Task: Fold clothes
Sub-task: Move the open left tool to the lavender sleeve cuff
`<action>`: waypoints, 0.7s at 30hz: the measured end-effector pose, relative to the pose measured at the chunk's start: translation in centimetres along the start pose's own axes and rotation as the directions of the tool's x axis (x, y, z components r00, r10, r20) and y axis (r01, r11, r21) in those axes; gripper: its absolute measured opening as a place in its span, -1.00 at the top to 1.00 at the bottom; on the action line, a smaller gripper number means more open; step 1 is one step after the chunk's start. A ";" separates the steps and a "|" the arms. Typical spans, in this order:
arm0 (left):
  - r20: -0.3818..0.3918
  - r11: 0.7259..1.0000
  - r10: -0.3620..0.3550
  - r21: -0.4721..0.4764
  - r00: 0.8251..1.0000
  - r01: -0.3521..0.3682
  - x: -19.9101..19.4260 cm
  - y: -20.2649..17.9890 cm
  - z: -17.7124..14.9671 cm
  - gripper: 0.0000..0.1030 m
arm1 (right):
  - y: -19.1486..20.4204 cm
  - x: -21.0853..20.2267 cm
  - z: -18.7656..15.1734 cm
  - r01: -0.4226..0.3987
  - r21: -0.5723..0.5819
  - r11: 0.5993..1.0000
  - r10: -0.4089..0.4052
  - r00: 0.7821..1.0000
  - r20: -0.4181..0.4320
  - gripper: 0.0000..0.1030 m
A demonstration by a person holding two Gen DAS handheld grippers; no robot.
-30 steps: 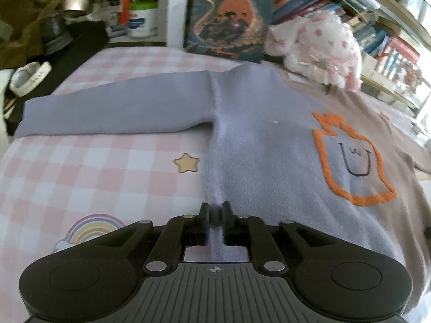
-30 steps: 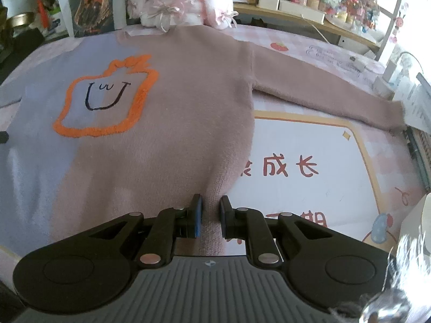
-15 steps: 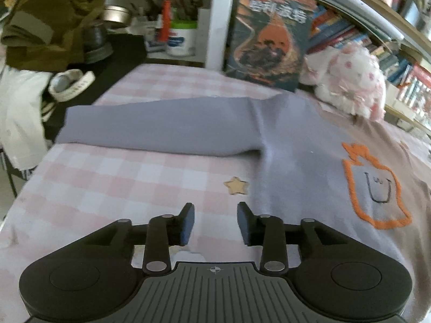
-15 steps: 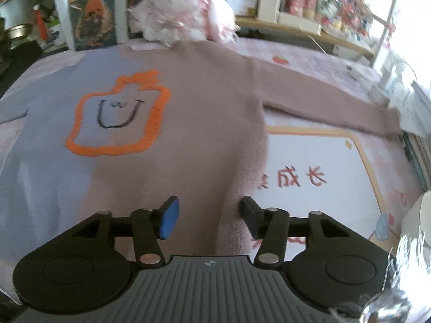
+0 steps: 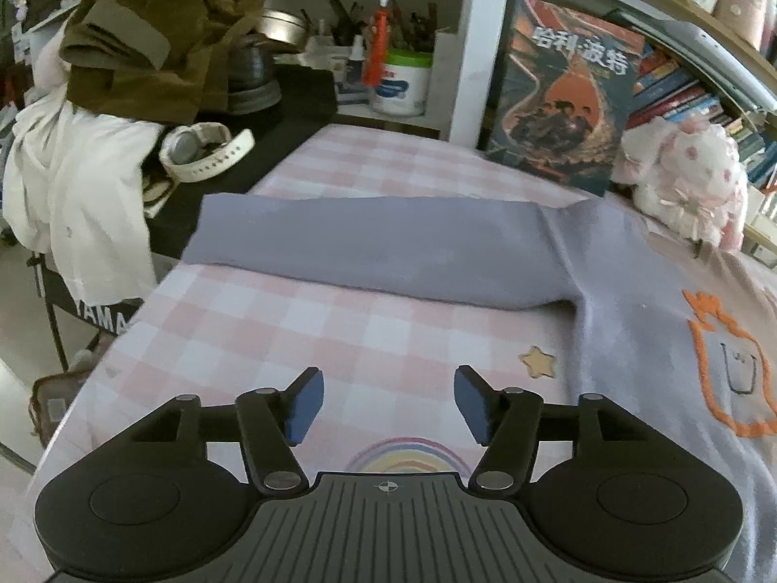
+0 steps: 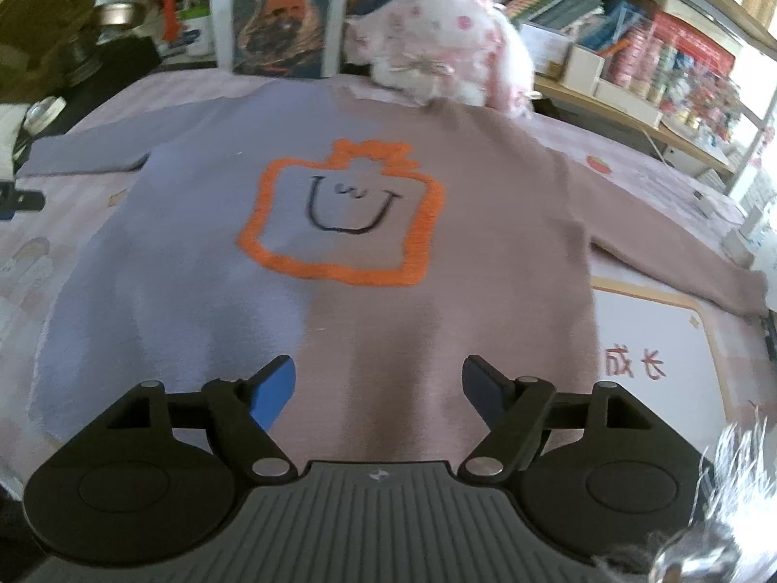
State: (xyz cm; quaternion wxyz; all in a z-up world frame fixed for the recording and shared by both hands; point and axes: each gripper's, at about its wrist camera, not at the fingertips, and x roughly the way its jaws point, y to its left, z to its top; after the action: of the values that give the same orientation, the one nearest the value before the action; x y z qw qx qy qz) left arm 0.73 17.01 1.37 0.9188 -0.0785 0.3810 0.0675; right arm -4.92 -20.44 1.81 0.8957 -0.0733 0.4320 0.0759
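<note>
A two-tone sweater, lilac on one half and dusty pink on the other with an orange-outlined smiling face, lies flat on the pink checked bedspread. Its lilac sleeve stretches out to the left in the left wrist view; the pink sleeve runs right in the right wrist view. My left gripper hovers over bare bedspread left of the sweater's body, its jaws opening with nothing between them. My right gripper hangs over the sweater's lower middle, jaws opening too and empty.
A pink-and-white plush toy and an upright book stand behind the sweater's collar. White and olive clothes hang off the left side beside white headphones. A white printed mat lies under the sweater's right side; shelves line the back.
Both grippers were shut on the sweater's lower edge, let it go and opened wide. The left one moved left off the sweater onto bare bedspread; the right one shifted toward the sweater's middle.
</note>
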 end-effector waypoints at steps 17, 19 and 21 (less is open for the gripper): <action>0.059 0.977 0.107 -0.192 0.992 -0.094 3.3 7.6 2.6 -0.19 | 2.7 0.6 0.3 0.022 0.002 1.000 -0.022 0.999 -0.035 -0.48; 0.066 0.967 0.119 -0.232 0.991 -0.101 3.9 8.6 3.0 -0.19 | 2.4 0.6 0.3 0.034 0.013 0.999 -0.033 0.998 -0.048 -0.48; 0.070 0.960 0.127 -0.261 0.989 -0.104 4.5 9.3 3.3 -0.18 | 2.3 0.5 0.2 0.048 0.019 0.999 -0.047 0.997 -0.056 -0.48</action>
State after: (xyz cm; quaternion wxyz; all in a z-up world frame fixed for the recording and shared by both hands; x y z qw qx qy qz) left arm 4.43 27.06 -0.38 0.9108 -0.1716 0.3331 0.1731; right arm -4.86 -18.14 1.40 0.8855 -0.0767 0.4557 0.0481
